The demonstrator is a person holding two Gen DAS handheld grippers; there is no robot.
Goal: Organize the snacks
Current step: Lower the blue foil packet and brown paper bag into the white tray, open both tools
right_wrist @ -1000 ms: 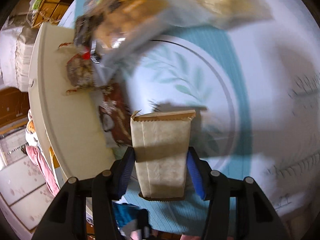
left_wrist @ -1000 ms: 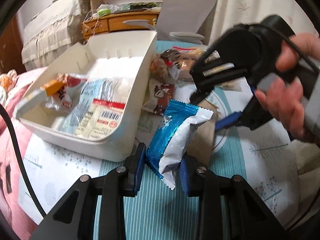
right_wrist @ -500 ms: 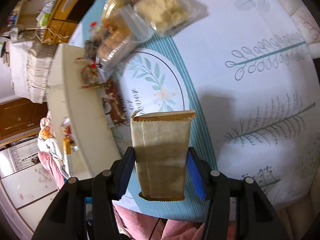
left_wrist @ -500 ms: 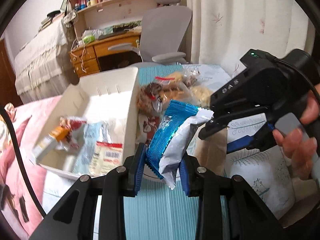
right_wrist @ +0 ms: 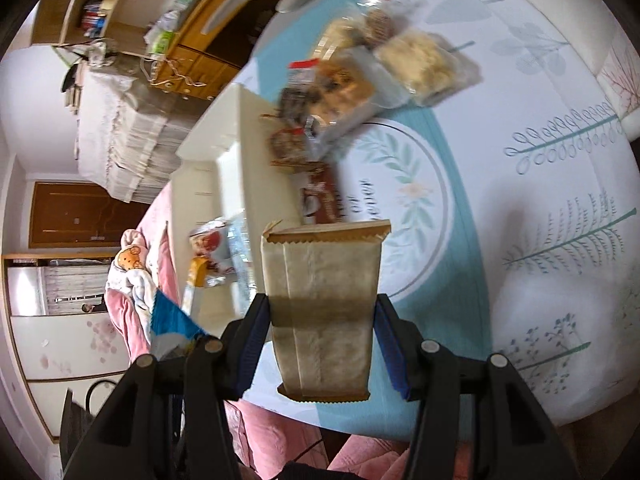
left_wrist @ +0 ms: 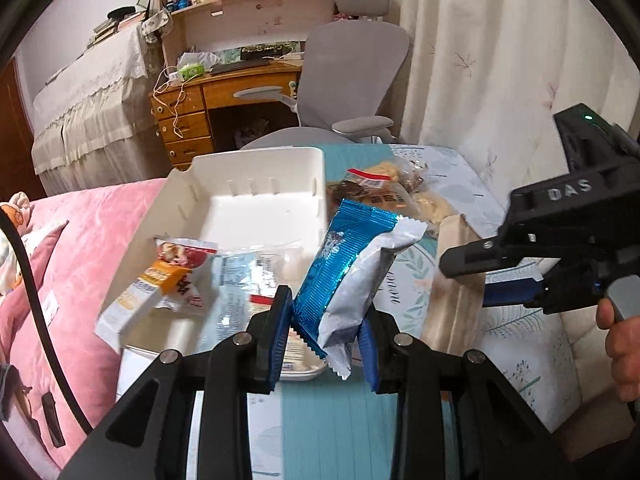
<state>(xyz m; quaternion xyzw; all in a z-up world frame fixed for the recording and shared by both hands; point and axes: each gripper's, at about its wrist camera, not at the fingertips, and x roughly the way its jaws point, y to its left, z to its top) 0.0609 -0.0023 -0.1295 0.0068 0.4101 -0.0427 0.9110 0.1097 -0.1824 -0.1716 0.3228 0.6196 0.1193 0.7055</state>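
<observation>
My left gripper (left_wrist: pixel 325 330) is shut on a blue and white snack packet (left_wrist: pixel 352 268), held up above the table near the white bin (left_wrist: pixel 260 200). The bin holds several packets, among them a red and orange one (left_wrist: pixel 172 276). My right gripper (right_wrist: pixel 318 344) is shut on a tan paper snack packet (right_wrist: pixel 322 312), lifted off the tablecloth. In the left wrist view that tan packet (left_wrist: pixel 454 280) and the right gripper (left_wrist: pixel 560 248) hang to the right of the blue packet. A pile of clear-wrapped snacks (right_wrist: pixel 360 80) lies beside the bin, with a brown packet (right_wrist: pixel 320 196) below it.
A patterned teal and white cloth (right_wrist: pixel 540 200) covers the table. A pink blanket (left_wrist: pixel 80 260) lies left of the bin. A grey office chair (left_wrist: pixel 352 72) and a wooden desk (left_wrist: pixel 224 96) stand beyond the table. A hand (left_wrist: pixel 624 344) holds the right gripper's handle.
Both grippers have risen with their packets, so the table and bin look farther below. The right gripper has tilted, bringing the room and the bin's contents into its view.
</observation>
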